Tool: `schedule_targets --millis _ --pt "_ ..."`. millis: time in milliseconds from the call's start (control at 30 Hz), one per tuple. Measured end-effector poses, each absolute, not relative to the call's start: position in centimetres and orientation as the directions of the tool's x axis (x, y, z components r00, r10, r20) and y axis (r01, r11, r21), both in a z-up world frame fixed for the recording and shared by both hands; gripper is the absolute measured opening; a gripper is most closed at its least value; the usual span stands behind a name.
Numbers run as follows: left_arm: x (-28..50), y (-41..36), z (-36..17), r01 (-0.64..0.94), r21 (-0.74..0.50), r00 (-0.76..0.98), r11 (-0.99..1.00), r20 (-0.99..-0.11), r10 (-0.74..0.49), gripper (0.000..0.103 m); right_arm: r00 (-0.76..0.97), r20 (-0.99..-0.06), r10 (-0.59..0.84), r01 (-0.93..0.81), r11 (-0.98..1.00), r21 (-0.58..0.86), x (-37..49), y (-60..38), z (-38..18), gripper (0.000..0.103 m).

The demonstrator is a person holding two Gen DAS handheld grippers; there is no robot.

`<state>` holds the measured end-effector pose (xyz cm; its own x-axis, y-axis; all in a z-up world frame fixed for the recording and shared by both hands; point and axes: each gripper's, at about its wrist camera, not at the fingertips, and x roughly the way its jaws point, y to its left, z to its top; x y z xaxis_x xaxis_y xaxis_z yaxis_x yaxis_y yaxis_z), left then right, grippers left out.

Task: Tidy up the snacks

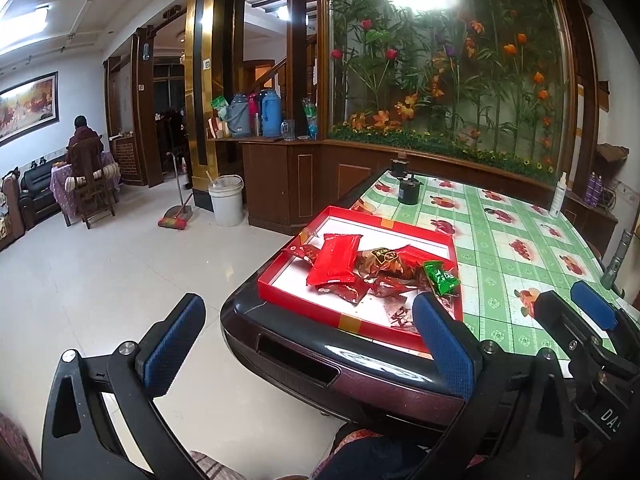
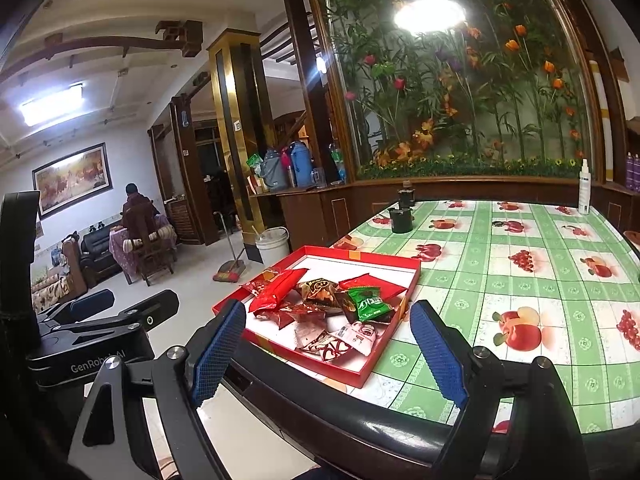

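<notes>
A shallow red tray [image 1: 400,225] [image 2: 384,364] sits at the near left corner of the table and holds several snack packets. Among them are a large red packet [image 1: 334,258] [image 2: 278,290], a green packet [image 1: 441,278] [image 2: 370,303] and a brown packet [image 1: 382,260] [image 2: 320,290]. My left gripper [image 1: 308,344] is open and empty, held off the table's near edge in front of the tray. My right gripper [image 2: 330,354] is open and empty, just short of the tray's near edge. It also shows at the right of the left wrist view [image 1: 568,312].
The table has a green checked cloth [image 2: 500,280] with fruit prints. A black jar [image 2: 401,220] and a white spray bottle [image 2: 584,188] stand at the far side. Beyond the table are a white bucket [image 1: 226,200], a broom [image 1: 176,220] and a cabinet with flasks [image 1: 272,114].
</notes>
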<state>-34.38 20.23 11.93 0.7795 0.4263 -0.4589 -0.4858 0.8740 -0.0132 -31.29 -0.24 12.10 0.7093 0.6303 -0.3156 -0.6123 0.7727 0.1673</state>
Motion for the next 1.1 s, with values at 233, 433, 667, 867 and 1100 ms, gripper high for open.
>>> schedule_targets --millis 233,433,667,867,1100 --pt "-33.4 19.1 11.4 -0.466 0.036 0.768 0.884 -0.481 0.424 0.103 0.701 -0.326 0.634 -0.617 0.769 0.167 -31.1 -0.2 11.8 0.086" --pt "-32.4 18.0 10.8 -0.479 0.114 0.722 0.870 -0.511 0.465 0.103 0.707 -0.324 0.628 -0.611 0.774 0.167 -30.8 -0.3 11.5 0.086" --pt "-32.8 17.7 11.1 -0.470 0.106 0.739 0.877 -0.496 0.456 0.103 0.709 -0.327 0.624 -0.600 0.778 0.184 -30.5 -0.7 11.2 0.086" --pt "-32.9 17.8 11.2 -0.472 0.097 0.740 0.876 -0.496 0.454 0.103 0.711 -0.327 0.623 -0.599 0.780 0.184 -30.4 -0.8 11.3 0.086" --pt "-33.0 17.6 11.2 -0.474 0.106 0.736 0.874 -0.496 0.460 0.103 0.710 -0.326 0.624 -0.599 0.779 0.186 -30.3 -0.8 11.3 0.086"
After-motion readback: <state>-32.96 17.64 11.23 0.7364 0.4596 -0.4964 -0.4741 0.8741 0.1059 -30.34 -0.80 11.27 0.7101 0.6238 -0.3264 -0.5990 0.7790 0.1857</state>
